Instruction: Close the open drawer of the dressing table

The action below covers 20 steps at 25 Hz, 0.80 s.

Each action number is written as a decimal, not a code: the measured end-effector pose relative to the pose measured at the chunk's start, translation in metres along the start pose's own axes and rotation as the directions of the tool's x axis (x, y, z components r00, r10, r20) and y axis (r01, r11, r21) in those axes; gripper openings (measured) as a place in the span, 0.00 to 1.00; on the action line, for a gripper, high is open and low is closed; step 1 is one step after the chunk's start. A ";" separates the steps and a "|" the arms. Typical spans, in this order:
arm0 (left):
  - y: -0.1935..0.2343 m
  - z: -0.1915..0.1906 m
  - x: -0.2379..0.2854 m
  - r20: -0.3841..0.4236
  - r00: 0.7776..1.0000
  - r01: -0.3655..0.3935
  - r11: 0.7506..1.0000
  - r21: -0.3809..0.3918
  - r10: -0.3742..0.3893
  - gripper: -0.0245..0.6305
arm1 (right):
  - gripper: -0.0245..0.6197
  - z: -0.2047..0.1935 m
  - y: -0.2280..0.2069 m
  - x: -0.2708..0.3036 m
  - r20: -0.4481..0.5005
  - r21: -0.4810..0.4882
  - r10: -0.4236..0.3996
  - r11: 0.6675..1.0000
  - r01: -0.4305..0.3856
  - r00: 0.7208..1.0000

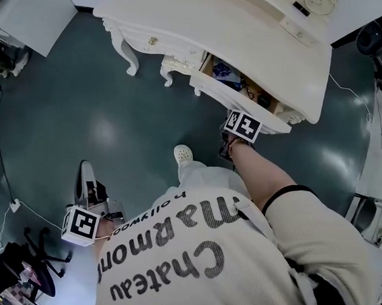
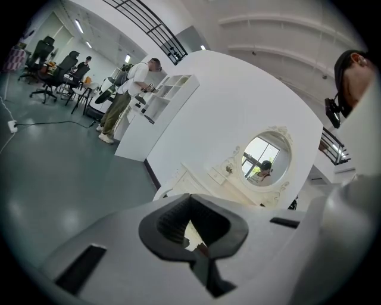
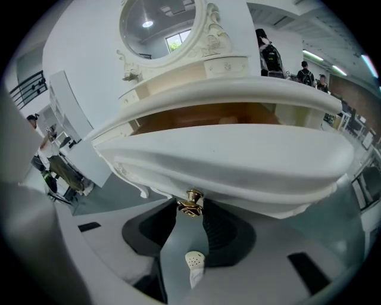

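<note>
Dark glossy floor (image 1: 82,107) all round. The right gripper (image 3: 190,213) sits just under the front of the dressing table (image 1: 221,26), jaws apart with the brass knob (image 3: 190,202) between their tips, not pinched as far as I can see. The drawer (image 3: 238,161) stands well out of the table. It looks like stiff, light wood, best pushed squarely on its front beside the knob. The forearm (image 1: 268,177) slopes down toward it, and the left gripper (image 1: 86,186) hangs well back from the table, jaws together, empty.
</note>
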<state>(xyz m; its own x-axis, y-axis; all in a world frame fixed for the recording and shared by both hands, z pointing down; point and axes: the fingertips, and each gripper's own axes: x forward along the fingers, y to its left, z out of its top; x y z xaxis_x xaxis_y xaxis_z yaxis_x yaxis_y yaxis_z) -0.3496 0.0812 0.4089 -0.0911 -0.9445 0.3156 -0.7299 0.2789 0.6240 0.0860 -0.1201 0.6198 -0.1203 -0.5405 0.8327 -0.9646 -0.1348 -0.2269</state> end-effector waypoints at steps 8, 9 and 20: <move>0.002 0.009 0.016 -0.005 1.000 0.003 1.000 0.024 -0.003 0.05 | 0.28 0.006 -0.003 0.004 0.008 -0.038 -0.057 0.998 0.057 0.998; 0.002 0.011 0.017 -0.002 1.000 0.002 1.000 0.022 -0.002 0.05 | 0.28 0.007 -0.003 0.004 0.010 -0.036 -0.061 0.997 0.061 0.998; 0.001 0.014 0.043 -0.018 1.000 -0.012 1.000 -0.016 0.011 0.05 | 0.29 0.014 -0.005 0.009 0.029 0.007 -0.068 0.998 0.068 0.997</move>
<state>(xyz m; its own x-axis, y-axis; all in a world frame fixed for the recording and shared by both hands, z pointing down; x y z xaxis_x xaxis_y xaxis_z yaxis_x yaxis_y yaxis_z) -0.3638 0.0380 0.4131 -0.0872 -0.9380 0.3355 -0.7180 0.2926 0.6316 0.0926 -0.1362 0.6214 -0.0478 -0.5542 0.8310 -0.9688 -0.1768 -0.1736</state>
